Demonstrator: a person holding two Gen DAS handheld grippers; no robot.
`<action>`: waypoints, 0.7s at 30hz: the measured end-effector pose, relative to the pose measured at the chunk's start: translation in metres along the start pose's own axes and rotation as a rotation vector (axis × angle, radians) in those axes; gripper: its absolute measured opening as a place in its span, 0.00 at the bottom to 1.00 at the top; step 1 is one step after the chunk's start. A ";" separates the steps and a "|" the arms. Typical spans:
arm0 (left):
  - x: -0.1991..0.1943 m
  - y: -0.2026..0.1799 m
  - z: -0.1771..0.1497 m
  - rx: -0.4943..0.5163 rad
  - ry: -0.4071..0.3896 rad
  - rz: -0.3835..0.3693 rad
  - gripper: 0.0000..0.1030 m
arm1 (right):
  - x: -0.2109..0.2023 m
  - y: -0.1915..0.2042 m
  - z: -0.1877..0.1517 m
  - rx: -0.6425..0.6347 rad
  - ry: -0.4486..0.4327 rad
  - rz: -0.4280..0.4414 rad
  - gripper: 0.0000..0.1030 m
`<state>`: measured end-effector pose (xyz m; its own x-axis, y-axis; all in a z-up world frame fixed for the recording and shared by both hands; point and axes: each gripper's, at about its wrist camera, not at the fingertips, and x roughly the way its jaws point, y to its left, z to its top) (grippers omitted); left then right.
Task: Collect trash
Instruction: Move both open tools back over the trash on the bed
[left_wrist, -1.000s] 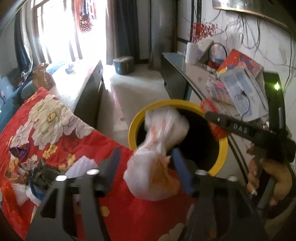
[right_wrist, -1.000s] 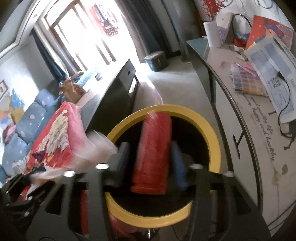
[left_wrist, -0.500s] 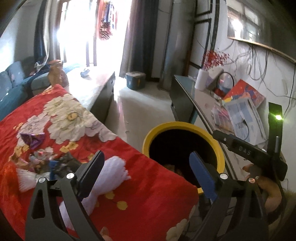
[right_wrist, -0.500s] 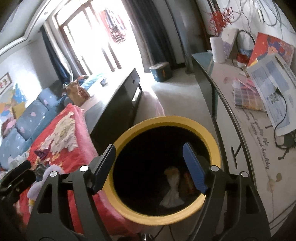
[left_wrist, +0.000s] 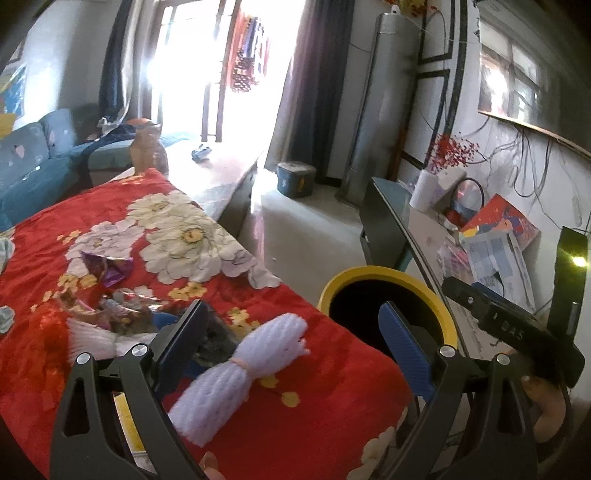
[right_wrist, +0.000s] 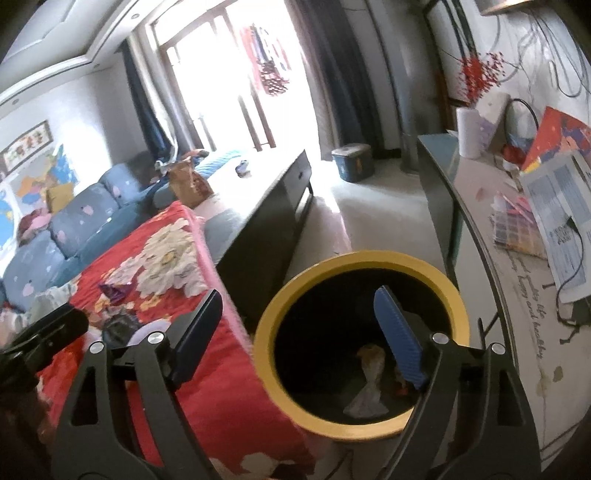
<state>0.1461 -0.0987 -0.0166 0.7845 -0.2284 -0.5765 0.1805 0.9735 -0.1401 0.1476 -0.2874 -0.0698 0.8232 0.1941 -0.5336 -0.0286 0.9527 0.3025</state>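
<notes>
Red floral blanket (left_wrist: 229, 369) fills most of the left wrist view, lying under and ahead of the left gripper (left_wrist: 291, 332), whose jaws stand wide apart and hold nothing. Between them, closer to the left jaw, lies a white foam net sleeve (left_wrist: 240, 373), tied at its middle. Ahead and left of that jaw sits a blurred heap of wrappers (left_wrist: 118, 306), partly hidden behind it, and farther off a purple wrapper (left_wrist: 107, 267). Behind the blue right pad (left_wrist: 404, 350) stands the yellow-rimmed trash bin (left_wrist: 332, 286), its inside too dark to read here. At the right edge the right gripper (left_wrist: 513, 328) shows only from the side. From the right wrist view, the right gripper (right_wrist: 299, 326) is also spread wide and empty, hovering over the bin (right_wrist: 264, 332); a crumpled pale bag (right_wrist: 369, 387) lies at the bottom, with something red beside it, partly covered by the blue pad (right_wrist: 399, 339). The blanket (right_wrist: 207, 387) lies left of the bin, touching it.
</notes>
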 end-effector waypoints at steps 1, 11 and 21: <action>-0.002 0.003 0.000 -0.006 -0.005 0.003 0.88 | 0.000 0.004 0.000 -0.007 0.000 0.004 0.75; -0.015 0.031 0.000 -0.060 -0.039 0.045 0.88 | -0.004 0.035 -0.003 -0.065 0.005 0.053 0.78; -0.025 0.053 -0.003 -0.108 -0.065 0.086 0.88 | -0.003 0.063 -0.008 -0.117 0.022 0.089 0.79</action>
<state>0.1345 -0.0412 -0.0127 0.8320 -0.1398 -0.5369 0.0490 0.9825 -0.1800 0.1384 -0.2261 -0.0555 0.8020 0.2830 -0.5260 -0.1681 0.9520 0.2559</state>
